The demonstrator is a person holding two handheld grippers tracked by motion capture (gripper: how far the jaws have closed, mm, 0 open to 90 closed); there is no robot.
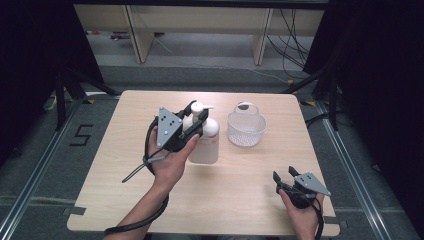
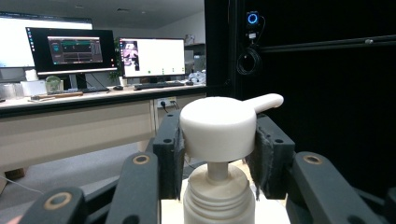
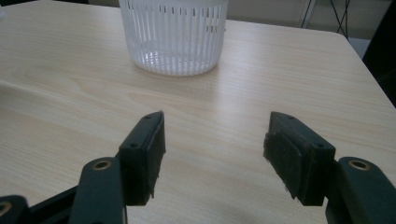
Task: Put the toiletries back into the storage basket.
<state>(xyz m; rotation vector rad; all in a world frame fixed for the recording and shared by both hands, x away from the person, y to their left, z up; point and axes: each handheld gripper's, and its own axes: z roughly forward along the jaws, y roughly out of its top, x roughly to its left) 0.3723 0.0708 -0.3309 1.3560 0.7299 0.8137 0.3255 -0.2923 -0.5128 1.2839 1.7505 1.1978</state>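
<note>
Pale wood tabletop (image 1: 240, 190) stands on a grey floor, with dark curtains at either side. Near its middle stands a white pump bottle (image 1: 205, 142), upright. Its pump head (image 2: 218, 127) sits between the pads of the left gripper (image 1: 196, 121), whose jaws stand partway closed and press on both sides of the cap, the spout sticking out past one jaw. The left hand (image 1: 169, 162) holds that gripper just beside the bottle. To the right of the bottle, near but apart from it, a white slotted basket (image 1: 246, 129) with a handle rests on the wood. Well apart, near the tabletop's front right corner, the right gripper (image 1: 284, 175) lies low over the surface, its jaws spread wide with nothing between them, pointing toward the basket (image 3: 173, 39).
</note>
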